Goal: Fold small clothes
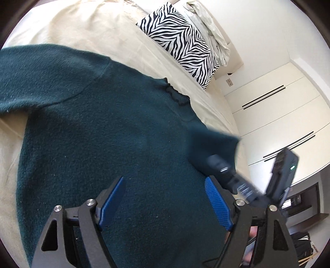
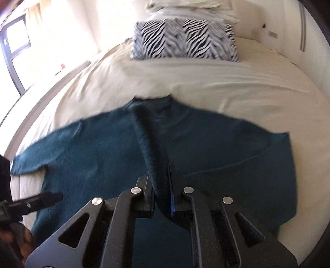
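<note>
A dark teal sweater (image 1: 107, 144) lies flat on the cream bed sheet (image 1: 86, 26), collar toward the pillows. My left gripper (image 1: 165, 189) hangs open and empty just above the sweater's body. My right gripper (image 2: 162, 185) is shut on a fold of the sweater's right sleeve (image 2: 148, 140), lifted and drawn over the body (image 2: 206, 148). The right gripper also shows in the left wrist view (image 1: 222, 167), holding teal cloth. The left gripper shows at the left edge of the right wrist view (image 2: 41, 200).
A zebra-print pillow (image 2: 183, 39) and crumpled pale bedding (image 2: 191, 8) lie at the head of the bed. White wardrobe doors (image 1: 274, 115) stand past the bed's right side. A window (image 2: 14, 47) is on the left.
</note>
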Motion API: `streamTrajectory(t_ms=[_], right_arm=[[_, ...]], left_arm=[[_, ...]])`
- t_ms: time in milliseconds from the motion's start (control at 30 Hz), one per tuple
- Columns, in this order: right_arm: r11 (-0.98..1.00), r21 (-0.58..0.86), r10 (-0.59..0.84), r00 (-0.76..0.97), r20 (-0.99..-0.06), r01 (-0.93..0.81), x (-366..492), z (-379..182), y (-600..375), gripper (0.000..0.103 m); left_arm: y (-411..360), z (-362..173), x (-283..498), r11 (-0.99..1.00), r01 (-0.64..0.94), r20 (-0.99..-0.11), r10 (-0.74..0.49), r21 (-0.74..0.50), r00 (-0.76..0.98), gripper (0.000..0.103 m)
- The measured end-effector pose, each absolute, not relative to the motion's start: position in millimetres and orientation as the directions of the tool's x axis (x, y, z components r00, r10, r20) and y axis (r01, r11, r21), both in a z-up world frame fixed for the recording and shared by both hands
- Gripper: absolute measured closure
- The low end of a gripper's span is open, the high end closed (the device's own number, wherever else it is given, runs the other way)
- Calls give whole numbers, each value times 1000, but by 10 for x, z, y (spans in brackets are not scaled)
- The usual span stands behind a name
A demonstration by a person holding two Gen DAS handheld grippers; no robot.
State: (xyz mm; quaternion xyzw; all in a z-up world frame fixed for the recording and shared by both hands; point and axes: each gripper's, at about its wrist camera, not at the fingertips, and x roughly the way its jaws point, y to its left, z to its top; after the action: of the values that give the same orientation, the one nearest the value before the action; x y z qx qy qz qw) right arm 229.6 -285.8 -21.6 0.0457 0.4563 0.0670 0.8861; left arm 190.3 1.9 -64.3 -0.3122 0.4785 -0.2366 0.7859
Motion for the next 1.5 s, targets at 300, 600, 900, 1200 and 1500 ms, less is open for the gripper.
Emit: streamTrajectory(t_ms=[300, 600, 900, 1200, 1500], right_arm=[[937, 345, 307, 584, -751, -49, 1706, -520, -2661, 51], [797, 601, 441, 617, -651, 64, 1090, -679, -3190, 43], [541, 815, 479, 720, -501, 207, 709, -852, -3923, 43], [263, 924, 486, 789, -375, 277, 812, -1081, -4243, 41], [71, 946, 437, 842, -315, 317, 1272, -1223, -4523, 38]], left_arm=[[-248, -867, 2114, 610, 25, -569, -751, -792, 335, 15], [-796, -968, 2447, 609, 27, -583, -771, -793, 258, 13], [-943, -765, 2584, 662, 122, -623, -741, -739, 248, 96], [-717, -17, 2837, 684, 272, -551, -715, -676, 429, 95], [-341, -153, 3025, 695, 214, -549, -689, -686, 473, 95]])
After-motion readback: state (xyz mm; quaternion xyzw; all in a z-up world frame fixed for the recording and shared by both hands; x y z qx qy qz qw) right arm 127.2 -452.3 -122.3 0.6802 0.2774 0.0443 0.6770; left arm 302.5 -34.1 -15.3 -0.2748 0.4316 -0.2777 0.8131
